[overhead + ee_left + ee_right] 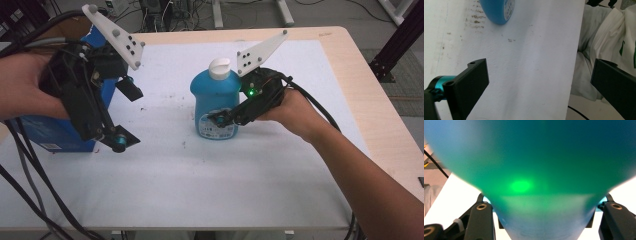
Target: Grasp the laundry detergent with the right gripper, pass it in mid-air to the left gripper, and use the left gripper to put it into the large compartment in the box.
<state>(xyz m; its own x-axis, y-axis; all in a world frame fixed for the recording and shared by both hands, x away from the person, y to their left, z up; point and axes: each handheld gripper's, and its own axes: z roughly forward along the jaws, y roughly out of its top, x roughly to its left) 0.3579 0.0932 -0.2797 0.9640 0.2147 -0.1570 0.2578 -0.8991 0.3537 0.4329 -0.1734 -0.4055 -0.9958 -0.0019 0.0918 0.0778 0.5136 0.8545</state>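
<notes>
The right gripper (222,120) appears clamped on the blue bottle (215,102), standing upright mid-table, probably steadying it for a lift. At nine o'clock, the left gripper (125,117) hovers wide open, empty, before a blue box (50,132).

A light wooden table (350,55) with a rounded far corner stood in the room, most of its top covered by a white sheet (210,185) marked with small dark specks. Beyond the far edge, the grey floor (330,12) carried tangled cables (175,15) and pale metal stand legs (250,12). A black frame post (400,40) rose at the right on a darker mat (405,85). Crumpled white cloth (609,32) lay past the sheet's edge in the left gripper view. The light was even and soft.
</notes>
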